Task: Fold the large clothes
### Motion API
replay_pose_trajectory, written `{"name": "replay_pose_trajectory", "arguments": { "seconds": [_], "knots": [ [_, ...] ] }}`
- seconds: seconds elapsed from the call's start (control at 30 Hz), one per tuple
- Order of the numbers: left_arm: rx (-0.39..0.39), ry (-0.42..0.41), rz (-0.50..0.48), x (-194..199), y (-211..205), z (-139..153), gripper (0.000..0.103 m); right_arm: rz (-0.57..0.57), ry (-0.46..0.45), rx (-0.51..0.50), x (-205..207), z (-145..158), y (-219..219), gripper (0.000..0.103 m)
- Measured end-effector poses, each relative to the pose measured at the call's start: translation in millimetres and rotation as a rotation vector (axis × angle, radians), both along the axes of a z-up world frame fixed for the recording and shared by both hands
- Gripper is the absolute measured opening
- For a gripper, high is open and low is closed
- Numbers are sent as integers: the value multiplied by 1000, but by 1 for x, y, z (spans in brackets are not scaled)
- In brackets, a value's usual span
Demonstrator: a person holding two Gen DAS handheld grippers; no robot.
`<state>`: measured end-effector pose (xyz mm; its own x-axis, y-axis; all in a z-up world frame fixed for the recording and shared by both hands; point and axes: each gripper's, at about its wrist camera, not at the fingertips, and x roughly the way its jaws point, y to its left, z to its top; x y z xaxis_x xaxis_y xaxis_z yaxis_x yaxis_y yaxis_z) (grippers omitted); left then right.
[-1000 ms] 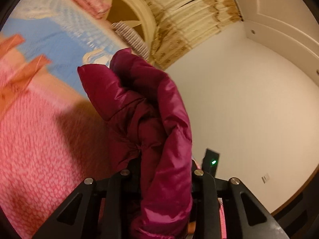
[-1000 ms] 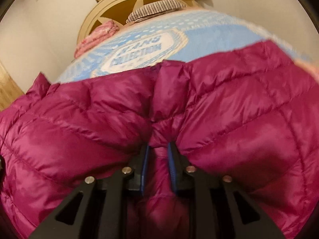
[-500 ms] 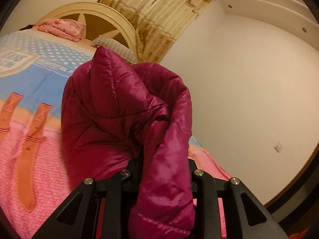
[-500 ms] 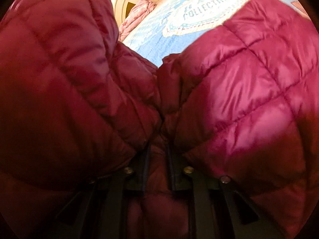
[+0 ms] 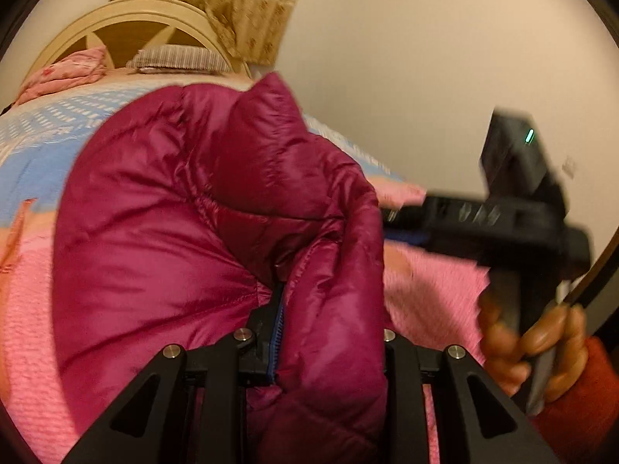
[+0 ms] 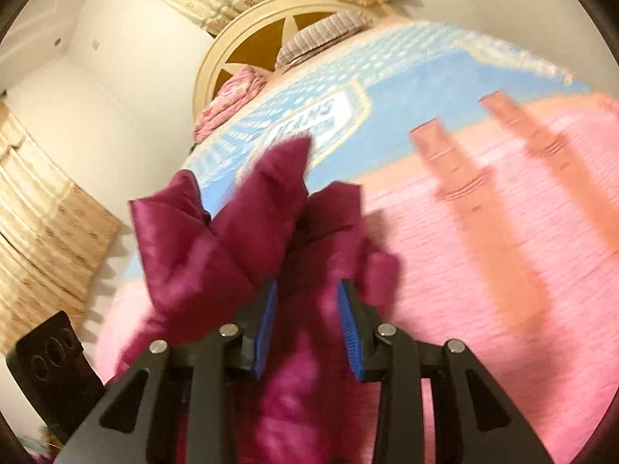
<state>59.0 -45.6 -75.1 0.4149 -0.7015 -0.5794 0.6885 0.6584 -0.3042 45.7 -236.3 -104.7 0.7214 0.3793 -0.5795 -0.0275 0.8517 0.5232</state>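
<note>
Left tool (image 5: 313,332) clamped on bunched magenta puffer jacket (image 5: 185,232), raised over pink-and-blue bed (image 5: 35,309). Right tool (image 6: 305,321) to its right, blue pads just spreading, slack jacket fabric between them, not pinched; gripped by hand (image 5: 537,344).

A bed under a pink-and-blue woven blanket (image 6: 445,255) – cream arched wooden headboard (image 5: 127,19), beige patterned curtains (image 5: 240,4), plain off-white walls (image 5: 445,58) in warm light.
</note>
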Motion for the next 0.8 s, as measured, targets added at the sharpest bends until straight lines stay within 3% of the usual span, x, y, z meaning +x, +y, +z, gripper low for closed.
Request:
{"name": "replay_pose_trajectory", "arguments": {
  "seconds": [0.07, 0.23, 0.37, 0.47, 0.53, 0.6, 0.63, 0.67, 0.8],
  "knots": [
    [33, -13, -18, 0, -8, -7, 27, -14, -6, -8, -7, 0, -7, 47],
    [59, -9, -43, 0, -18, -24, 27, 17, -10, 62, -13, 4, -13, 50],
    [82, -23, -50, 5, -20, -27, 27, 62, -29, 138, 2, 10, -16, 76],
    [88, -32, -55, 7, -24, -28, 27, 134, -12, 143, 11, 11, -1, 79],
    [84, -29, -54, 7, -24, -29, 27, 158, 7, 68, 21, 12, 17, 78],
    [71, -18, -56, -4, -24, -31, 27, 178, 7, 1, 29, 11, 29, 58],
    [59, -5, -54, -2, -22, -31, 27, 185, 17, -20, 32, 8, 32, 32],
    [49, 6, -54, 0, -21, -31, 27, 182, 30, -29, 35, 5, 33, 24],
    [44, 23, -52, 7, -19, -29, 27, 130, 56, -29, 38, -8, 21, 17]
  ]
}}
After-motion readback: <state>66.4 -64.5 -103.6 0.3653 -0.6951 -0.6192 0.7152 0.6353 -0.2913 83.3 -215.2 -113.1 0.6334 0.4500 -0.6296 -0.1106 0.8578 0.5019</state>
